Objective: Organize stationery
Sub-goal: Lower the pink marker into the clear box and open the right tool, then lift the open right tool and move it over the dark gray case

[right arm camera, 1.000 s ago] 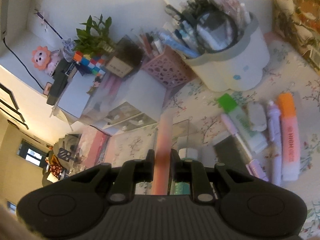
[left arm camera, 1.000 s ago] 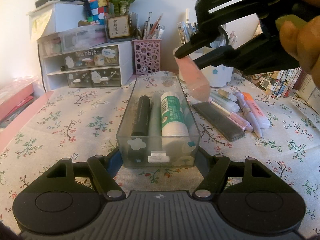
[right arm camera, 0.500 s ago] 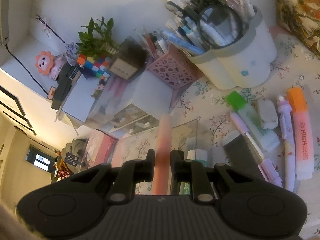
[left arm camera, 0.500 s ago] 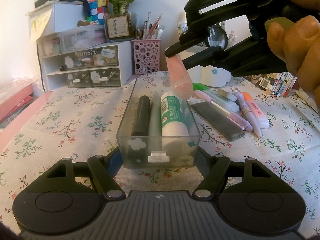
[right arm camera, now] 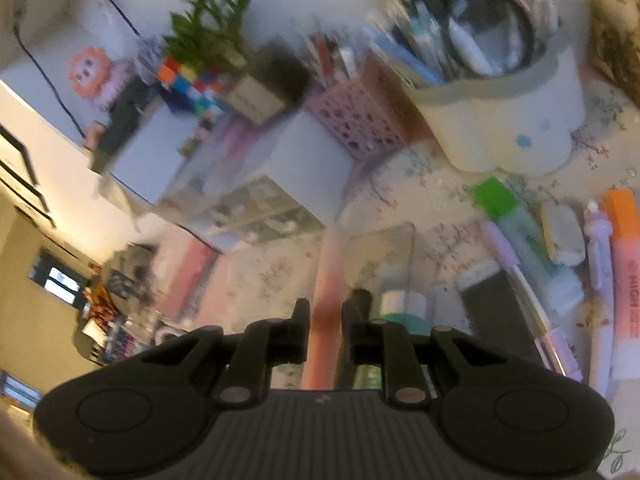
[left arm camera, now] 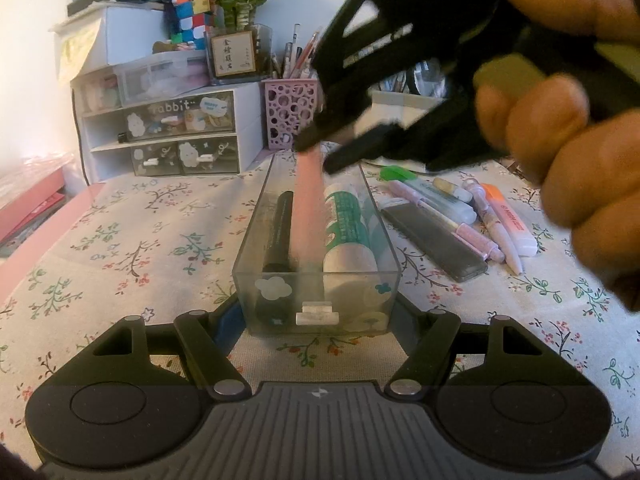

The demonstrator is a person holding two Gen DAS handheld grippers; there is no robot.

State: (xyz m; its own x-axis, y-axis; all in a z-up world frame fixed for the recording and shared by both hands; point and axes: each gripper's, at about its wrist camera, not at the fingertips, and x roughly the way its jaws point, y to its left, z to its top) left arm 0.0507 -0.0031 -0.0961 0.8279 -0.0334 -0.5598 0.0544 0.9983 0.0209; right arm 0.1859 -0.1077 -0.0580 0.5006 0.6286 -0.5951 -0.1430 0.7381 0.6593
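My left gripper (left arm camera: 318, 312) is shut on the near end of a clear plastic box (left arm camera: 256, 224). The box holds a black marker (left arm camera: 278, 232) and a white-and-green glue stick (left arm camera: 348, 228). My right gripper (left arm camera: 316, 152) is shut on a pink pen (left arm camera: 306, 208) and holds it slanted down into the box, between the marker and the glue stick. In the right wrist view the pink pen (right arm camera: 328, 280) runs forward between my right gripper's fingers (right arm camera: 325, 320), blurred by motion.
Loose on the floral cloth right of the box lie a grey case (left arm camera: 432, 236), a green-capped highlighter (left arm camera: 424, 192), purple pens (left arm camera: 488, 216) and an orange highlighter (left arm camera: 508, 220). A pink mesh pen cup (left arm camera: 290, 112), a white drawer unit (left arm camera: 172, 132) and a white holder (right arm camera: 500, 120) stand behind.
My right gripper has moved left and down with the pink pen, from right of the box to over it, and the pen's lower end is now inside the box. My left gripper has not moved.
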